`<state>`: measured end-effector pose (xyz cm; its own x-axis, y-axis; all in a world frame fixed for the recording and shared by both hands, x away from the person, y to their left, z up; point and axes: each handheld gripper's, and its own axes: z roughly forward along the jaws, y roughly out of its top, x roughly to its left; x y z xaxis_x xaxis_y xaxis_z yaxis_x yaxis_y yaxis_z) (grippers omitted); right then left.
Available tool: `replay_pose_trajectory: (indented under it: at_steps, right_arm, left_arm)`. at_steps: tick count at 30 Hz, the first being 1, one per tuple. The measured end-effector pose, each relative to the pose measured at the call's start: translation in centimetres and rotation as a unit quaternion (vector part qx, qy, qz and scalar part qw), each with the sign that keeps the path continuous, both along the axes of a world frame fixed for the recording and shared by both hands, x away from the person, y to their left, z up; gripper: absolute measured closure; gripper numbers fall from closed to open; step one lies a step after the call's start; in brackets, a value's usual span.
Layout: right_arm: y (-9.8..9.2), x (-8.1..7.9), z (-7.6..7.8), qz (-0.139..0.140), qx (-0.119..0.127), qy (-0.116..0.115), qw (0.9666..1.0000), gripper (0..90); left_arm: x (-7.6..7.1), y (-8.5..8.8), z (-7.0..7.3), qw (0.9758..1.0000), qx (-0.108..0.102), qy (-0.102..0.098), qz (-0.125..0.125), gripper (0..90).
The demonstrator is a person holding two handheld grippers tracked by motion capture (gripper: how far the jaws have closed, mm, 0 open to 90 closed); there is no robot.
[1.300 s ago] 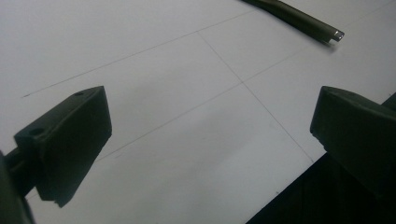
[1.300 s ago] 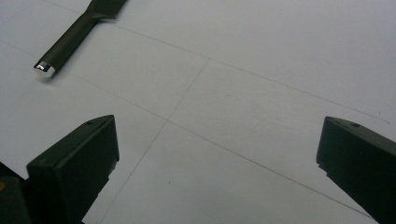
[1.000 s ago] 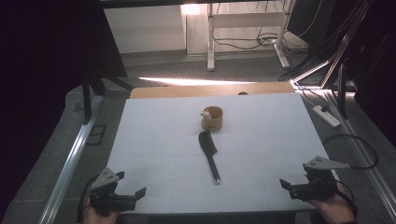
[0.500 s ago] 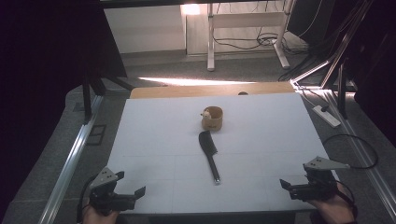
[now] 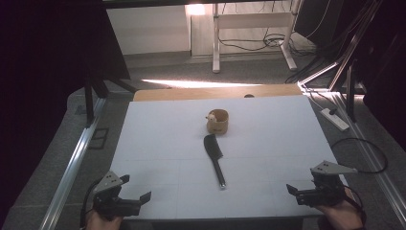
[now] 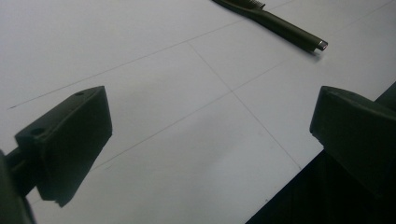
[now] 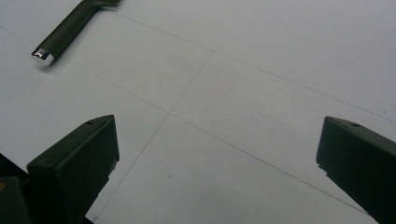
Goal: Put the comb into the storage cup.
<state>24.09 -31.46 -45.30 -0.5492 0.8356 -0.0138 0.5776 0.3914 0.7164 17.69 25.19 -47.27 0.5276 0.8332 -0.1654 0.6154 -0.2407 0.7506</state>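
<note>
Hovering at the near left corner of the white table (image 5: 158,134), just inside its front edge: left gripper (image 5: 136,189), jaws spread wide, holding nothing. Hovering at the near right corner, close to the front and right edges: right gripper (image 5: 292,190), jaws likewise spread and empty. Lying between them at mid-table, well apart from both: black flat-bladed spatula with a slim dark handle (image 5: 214,159), handle end pointing toward the front edge. Standing just beyond its blade: small round tan wooden cup (image 5: 218,121). Leaving open white surface on every side.

White table (image 5: 268,139) carries brush (image 5: 214,158) and cup (image 5: 218,121)
</note>
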Motion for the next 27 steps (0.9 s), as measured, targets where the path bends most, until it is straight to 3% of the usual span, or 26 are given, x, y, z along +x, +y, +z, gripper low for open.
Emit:
replay_pose_trajectory:
  at_steps: [17,27]
  right_arm:
    - [0.0,0.0,0.0,-0.002,-0.001,0.000,1.0000,0.0]
    - [0.0,0.0,0.0,-0.002,-0.001,0.000,1.0000,0.0]
  left_arm:
    - [0.9,-1.2,0.2,0.9996,0.013,-0.003,-0.026,0.0]
    - [1.8,-2.0,0.3,0.9993,-0.004,0.008,-0.037,0.0]
